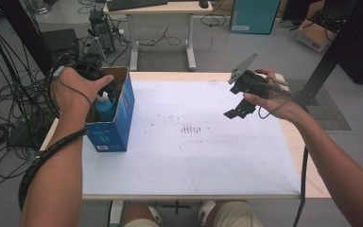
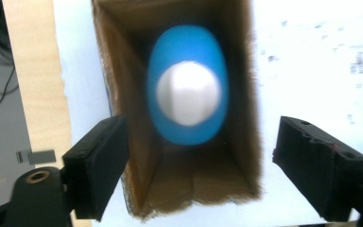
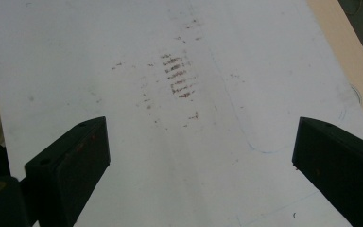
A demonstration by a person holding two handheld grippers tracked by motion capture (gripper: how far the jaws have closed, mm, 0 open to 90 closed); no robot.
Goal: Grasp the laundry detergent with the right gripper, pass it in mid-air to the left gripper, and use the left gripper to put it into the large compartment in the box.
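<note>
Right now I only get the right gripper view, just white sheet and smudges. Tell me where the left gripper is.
Observer: The left gripper hangs over an open blue box at the table's left edge.
Operator: Say what's in the box.
Observer: A blue bottle with a white cap, standing upright.
Operator: Report whether the left gripper holds it.
Observer: No. Its jaws are open, wider than the box, and above the bottle.
</note>
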